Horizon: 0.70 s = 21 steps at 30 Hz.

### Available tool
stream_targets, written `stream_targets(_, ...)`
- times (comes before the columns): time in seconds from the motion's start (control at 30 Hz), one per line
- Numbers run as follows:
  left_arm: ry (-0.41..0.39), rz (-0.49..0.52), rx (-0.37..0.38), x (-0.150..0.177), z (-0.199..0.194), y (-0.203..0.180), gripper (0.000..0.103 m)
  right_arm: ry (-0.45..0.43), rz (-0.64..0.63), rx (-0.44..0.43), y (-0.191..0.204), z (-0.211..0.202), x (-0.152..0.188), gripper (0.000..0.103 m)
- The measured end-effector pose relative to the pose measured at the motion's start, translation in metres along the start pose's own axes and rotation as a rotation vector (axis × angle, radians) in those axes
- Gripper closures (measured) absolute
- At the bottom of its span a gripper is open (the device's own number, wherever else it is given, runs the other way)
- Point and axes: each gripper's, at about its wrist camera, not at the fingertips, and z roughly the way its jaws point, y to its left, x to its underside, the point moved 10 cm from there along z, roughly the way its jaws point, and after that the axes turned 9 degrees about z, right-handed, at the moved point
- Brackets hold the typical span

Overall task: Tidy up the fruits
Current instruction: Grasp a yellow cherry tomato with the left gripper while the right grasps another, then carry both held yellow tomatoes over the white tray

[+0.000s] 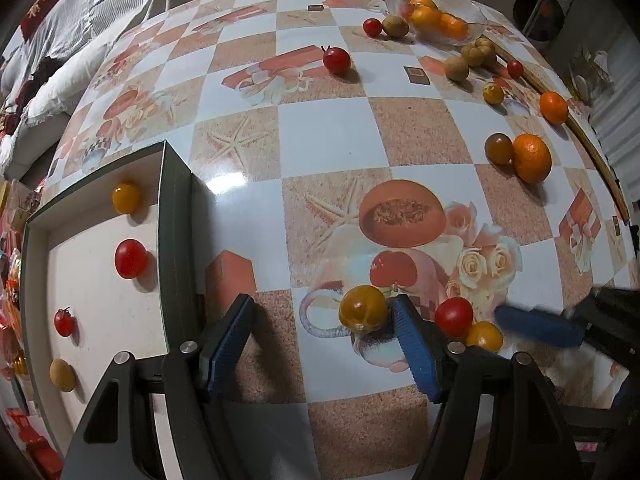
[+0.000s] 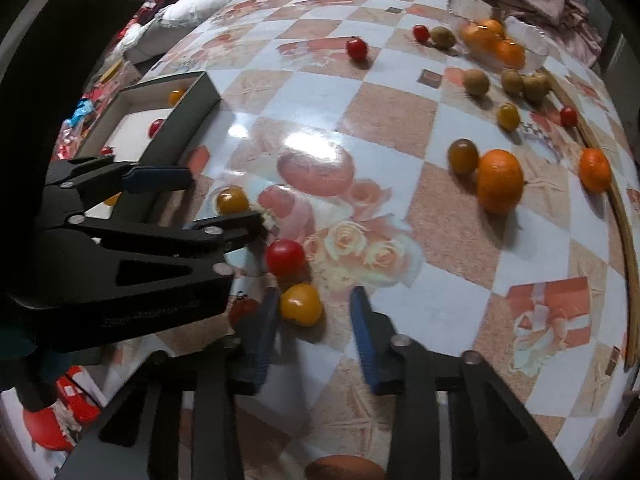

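My left gripper (image 1: pixel 322 308) is open; a yellow-brown tomato (image 1: pixel 363 309) lies on the table just inside its right finger, also seen in the right wrist view (image 2: pixel 232 201). My right gripper (image 2: pixel 314 300) is open around a yellow tomato (image 2: pixel 301 304), which lies near its left finger. A red tomato (image 2: pixel 285 257) lies just beyond it. A dark-rimmed box (image 1: pixel 172 216) at the left holds a yellow tomato (image 1: pixel 126 198), a red tomato (image 1: pixel 131 259), a small red one (image 1: pixel 64 322) and a brown fruit (image 1: pixel 62 376).
Loose fruit lies at the right: a large orange (image 1: pixel 532 158), a dark tomato (image 1: pixel 499 148), a mandarin (image 1: pixel 553 107), kiwis (image 1: pixel 456 68), red tomatoes (image 1: pixel 337 60). A glass bowl (image 1: pixel 472 8) with oranges stands at the back. A wooden strip (image 1: pixel 592 148) runs along the table's right edge.
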Motion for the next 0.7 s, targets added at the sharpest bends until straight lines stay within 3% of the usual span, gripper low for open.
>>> stream_targets(0.03, -0.003, -0.001, 0.005, -0.001, -0.001, -0.001, 0.045, 0.007, 0.008, -0.01, 0.001, 0.0, 0.001, 0.081)
stream_targets(0.1, -0.007, -0.003, 0.024, -0.002, -0.003, -0.004, 0.055, 0.01, 0.04, -0.023, 0.0, -0.001, 0.003, 0.081)
stream_targets(0.17, -0.014, -0.006, 0.06, -0.004, -0.004, -0.007, 0.071, 0.019, 0.083, -0.041, -0.003, -0.002, 0.005, 0.081)
stream_targets(0.23, -0.015, -0.02, 0.093, -0.005, -0.006, -0.01, 0.078, 0.021, 0.124, -0.046, -0.01, -0.005, 0.006, 0.081)
stream_targets(0.7, -0.065, -0.052, 0.13, -0.003, -0.041, -0.006, 0.078, 0.023, 0.252, -0.049, -0.028, -0.023, 0.003, 0.081)
